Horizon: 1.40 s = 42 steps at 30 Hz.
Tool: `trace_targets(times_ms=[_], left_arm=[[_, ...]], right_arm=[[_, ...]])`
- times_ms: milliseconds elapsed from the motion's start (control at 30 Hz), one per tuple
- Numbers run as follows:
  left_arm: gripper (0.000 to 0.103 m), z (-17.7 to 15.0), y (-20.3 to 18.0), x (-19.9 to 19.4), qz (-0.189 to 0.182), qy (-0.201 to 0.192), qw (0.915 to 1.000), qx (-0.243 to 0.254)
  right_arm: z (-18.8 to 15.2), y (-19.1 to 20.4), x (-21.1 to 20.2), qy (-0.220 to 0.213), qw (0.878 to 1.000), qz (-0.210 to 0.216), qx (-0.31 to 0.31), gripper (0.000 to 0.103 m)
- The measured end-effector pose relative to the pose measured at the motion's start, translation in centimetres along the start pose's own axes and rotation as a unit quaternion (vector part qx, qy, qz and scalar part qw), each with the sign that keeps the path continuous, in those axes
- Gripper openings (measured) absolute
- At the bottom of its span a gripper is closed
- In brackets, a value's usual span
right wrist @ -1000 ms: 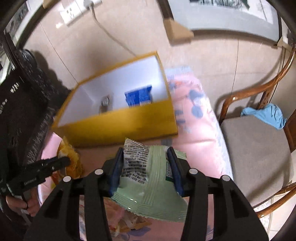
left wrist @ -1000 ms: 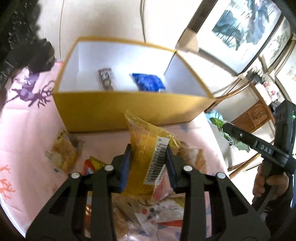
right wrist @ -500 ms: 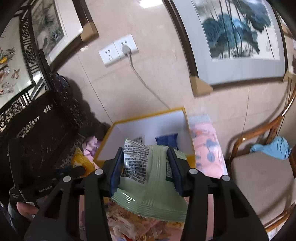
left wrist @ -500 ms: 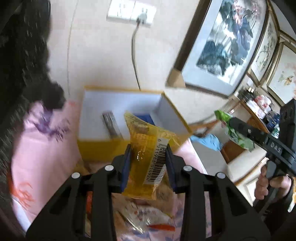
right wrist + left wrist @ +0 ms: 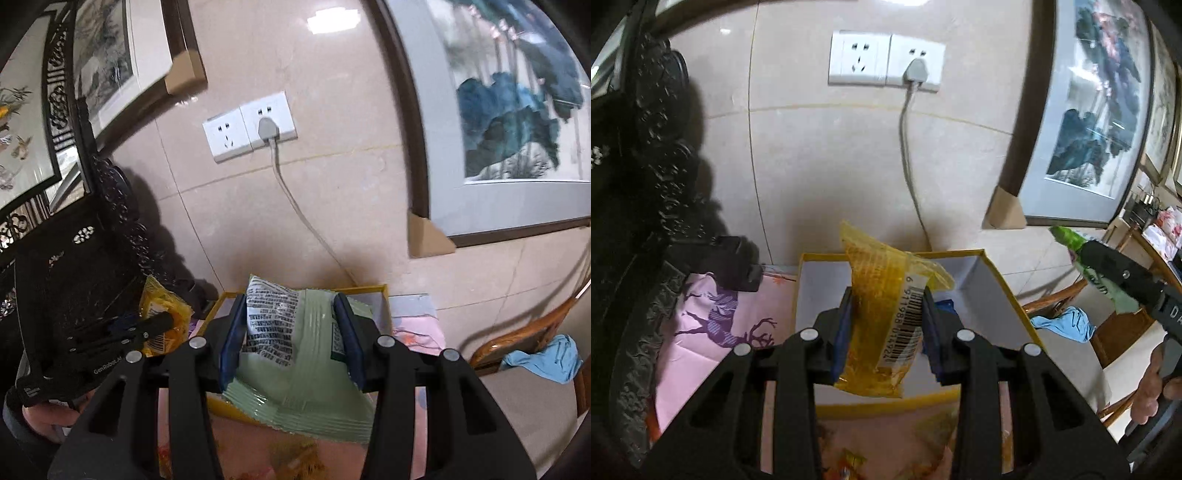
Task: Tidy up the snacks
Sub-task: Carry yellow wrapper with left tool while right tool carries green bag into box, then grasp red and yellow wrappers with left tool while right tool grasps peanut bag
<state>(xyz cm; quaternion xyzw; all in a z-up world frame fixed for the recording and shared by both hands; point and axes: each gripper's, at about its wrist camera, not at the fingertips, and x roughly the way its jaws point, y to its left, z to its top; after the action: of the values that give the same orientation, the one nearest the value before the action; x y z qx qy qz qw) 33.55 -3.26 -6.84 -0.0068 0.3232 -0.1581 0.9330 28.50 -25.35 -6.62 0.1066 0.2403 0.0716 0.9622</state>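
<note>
My left gripper (image 5: pixel 888 328) is shut on a yellow snack packet (image 5: pixel 886 314) with a barcode and holds it above the open yellow box (image 5: pixel 1008 295), whose inside is white. A blue packet (image 5: pixel 945 305) peeks out inside the box behind the right finger. My right gripper (image 5: pixel 291 336) is shut on a pale green snack bag (image 5: pixel 299 369), held over the same box (image 5: pixel 369 288). The right gripper with the green bag shows at the right of the left wrist view (image 5: pixel 1115 273). The left gripper with the yellow packet shows at the left of the right wrist view (image 5: pixel 162 321).
The box stands on a pink cloth with purple deer (image 5: pixel 716 325), against a tiled wall with a socket and plugged cable (image 5: pixel 912 74). Dark carved furniture (image 5: pixel 639 184) stands left. A wooden chair with a blue cloth (image 5: pixel 546 358) stands right. Loose snack packets (image 5: pixel 849 461) lie below the grippers.
Both grippers have risen and tilted up with their packets still held. The wall, socket and paintings now fill the views and the box sits lower in them.
</note>
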Motion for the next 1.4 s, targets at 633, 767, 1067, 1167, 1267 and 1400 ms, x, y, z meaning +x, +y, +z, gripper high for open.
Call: trace_targets(times_ms=[633,767,1067,1167,1267,1400], left_arm=[[0.101,-4.7,5.2,3.9,0.068,0.067,0.9953,-0.015],[0.101,-9.1,5.2,2.0,0.072,0.128,0.9882,0.044],[0.101,-17.3,3.5,1.2,0.049,0.195,0.9607,0.192],[0.101,-18.5,3.2,1.7,0.041,0.196,0.9547,0.220],[0.101,-19.3,3.1,2.4,0.022,0.195,0.9499,0.243],[0.101,-20.3,2.7,2.7,-0.018,0.194,0.9456,0.261]], right_arm=[[-6.4,-1.8,7.3,0.108,0.993,-0.043,-0.037,0.102],[-10.6,-2.7,6.2,0.160,0.986,0.006,-0.040,0.102],[-16.9,-0.1,6.3,0.214,0.962,0.040,-0.163,0.102],[-18.4,-1.4,8.4,0.251,0.957,0.046,-0.139,0.102],[-19.3,-1.9,9.0,0.266,0.953,0.071,-0.128,0.102],[-20.3,-1.2,9.6,0.273,0.945,0.061,-0.166,0.102]])
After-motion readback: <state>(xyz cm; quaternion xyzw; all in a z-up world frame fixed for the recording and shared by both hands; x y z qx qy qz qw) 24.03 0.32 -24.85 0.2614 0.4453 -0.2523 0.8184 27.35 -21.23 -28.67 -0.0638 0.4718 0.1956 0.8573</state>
